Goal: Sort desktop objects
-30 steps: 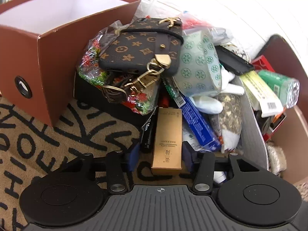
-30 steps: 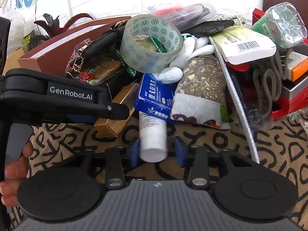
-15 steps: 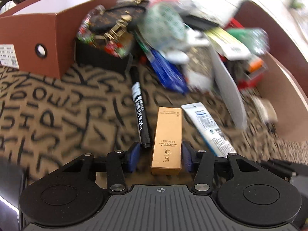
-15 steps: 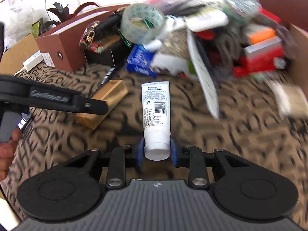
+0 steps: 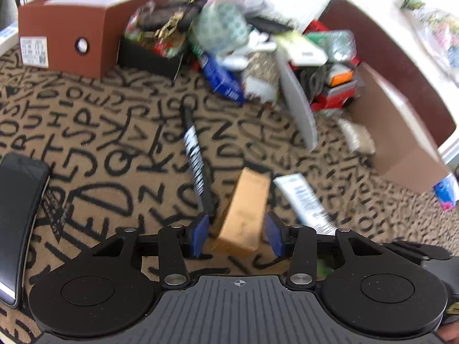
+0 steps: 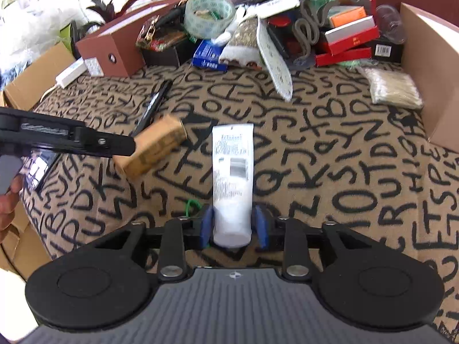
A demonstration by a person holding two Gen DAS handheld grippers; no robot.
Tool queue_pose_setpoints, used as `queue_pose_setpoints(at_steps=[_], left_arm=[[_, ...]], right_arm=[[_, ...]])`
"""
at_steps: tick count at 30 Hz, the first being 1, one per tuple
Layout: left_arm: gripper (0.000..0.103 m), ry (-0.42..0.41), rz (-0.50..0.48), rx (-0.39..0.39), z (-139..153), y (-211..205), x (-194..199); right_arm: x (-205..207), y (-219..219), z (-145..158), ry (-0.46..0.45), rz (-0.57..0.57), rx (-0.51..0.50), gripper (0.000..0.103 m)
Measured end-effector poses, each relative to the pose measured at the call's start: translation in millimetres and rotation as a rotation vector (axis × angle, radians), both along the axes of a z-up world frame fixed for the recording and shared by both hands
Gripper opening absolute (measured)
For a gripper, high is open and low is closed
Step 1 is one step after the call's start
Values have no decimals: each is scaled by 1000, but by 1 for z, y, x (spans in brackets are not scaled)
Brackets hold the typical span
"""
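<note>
My left gripper (image 5: 237, 236) has its jaws apart around the near end of a tan carton (image 5: 243, 215), which lies tilted between the pads with gaps on both sides. The carton also shows in the right wrist view (image 6: 152, 146). My right gripper (image 6: 233, 226) stands around the cap end of a white tube (image 6: 233, 172) with small gaps at the pads. The tube lies flat on the lettered cloth and shows in the left wrist view (image 5: 304, 197). A black marker (image 5: 196, 160) lies left of the carton.
A heap of mixed objects (image 6: 258, 28) fills the far side. A brown box (image 5: 83, 23) stands far left, and a brown cardboard box (image 6: 430, 66) at right. A dark phone (image 5: 20, 215) lies at the near left. A bag of cotton swabs (image 6: 393, 89) lies near the right box.
Both grippers pulled back from the heap with the carton and the tube. Both have now opened; the carton has tipped askew and the tube rests on the cloth.
</note>
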State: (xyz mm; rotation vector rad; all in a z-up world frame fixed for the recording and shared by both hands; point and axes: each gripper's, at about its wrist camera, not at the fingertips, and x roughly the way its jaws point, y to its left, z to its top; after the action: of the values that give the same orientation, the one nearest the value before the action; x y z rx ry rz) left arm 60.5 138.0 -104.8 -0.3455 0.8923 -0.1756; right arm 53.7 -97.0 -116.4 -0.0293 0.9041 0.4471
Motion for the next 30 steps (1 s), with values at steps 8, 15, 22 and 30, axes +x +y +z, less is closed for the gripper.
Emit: queue_pose_setpoints(at_steps=[8,15,22,30], left_arm=[[73,-16,-64,72,-4,-29,22],[61,45,-69,95,-24,-34,36],[57,40,-84,120,-26,-35,37],[52,34,-97,157,-26,-43,40]], right_arm=[[12,7,-2,-19,11,5,46],[19,9,-8,0,7,-10,46],[24,18,-11,-11,11,-48,47],[27,22,-11,-16,17,-74,40]])
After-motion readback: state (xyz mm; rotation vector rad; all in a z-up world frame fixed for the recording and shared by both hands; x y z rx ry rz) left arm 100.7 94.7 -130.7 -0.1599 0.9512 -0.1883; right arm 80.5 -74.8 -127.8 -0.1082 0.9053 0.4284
